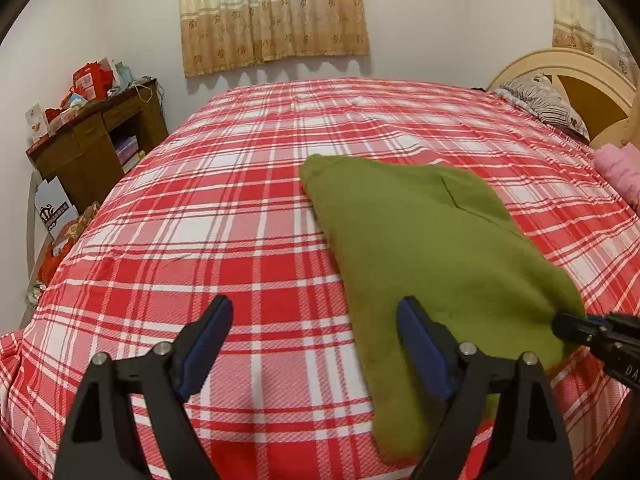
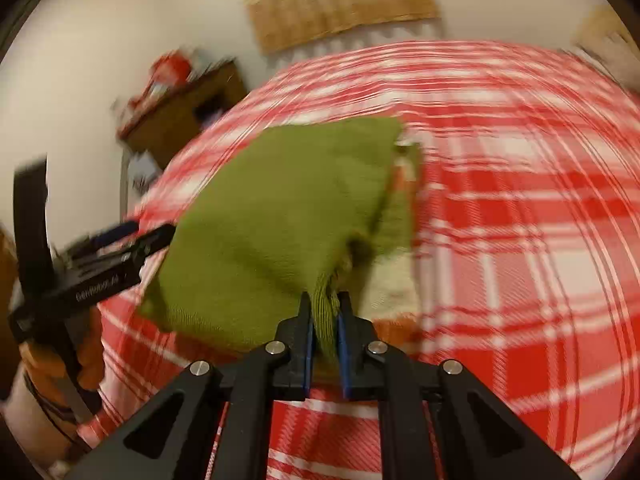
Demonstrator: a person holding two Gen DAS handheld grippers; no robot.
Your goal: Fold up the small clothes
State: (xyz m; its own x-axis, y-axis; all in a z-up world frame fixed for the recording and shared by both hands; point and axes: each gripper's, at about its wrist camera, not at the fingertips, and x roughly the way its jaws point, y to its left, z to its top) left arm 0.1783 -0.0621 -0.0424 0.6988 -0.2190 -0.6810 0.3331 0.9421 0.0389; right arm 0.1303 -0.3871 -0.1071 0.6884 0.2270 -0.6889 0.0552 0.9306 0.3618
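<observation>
- Left gripper [image 1: 314, 312]: jaws wide apart, nothing between pads, tilted downward.
- Right gripper [image 2: 325, 308]: jaws nearly closed, pads pinching the cloth [image 2: 276, 208], tilted downward.
- Hand [image 2: 86, 356] grips left gripper handle; blurred.

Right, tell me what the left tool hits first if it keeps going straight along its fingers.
Probably the plaid bedspread. The left tool is open and empty, and the green garment lies just off its right finger, though depth is unclear.

Only lettering I can spot: "DA" in white on the black right gripper [image 1: 568, 326] body, cut off by the frame. Print on the left gripper [image 2: 154, 236] is blurred.
</observation>
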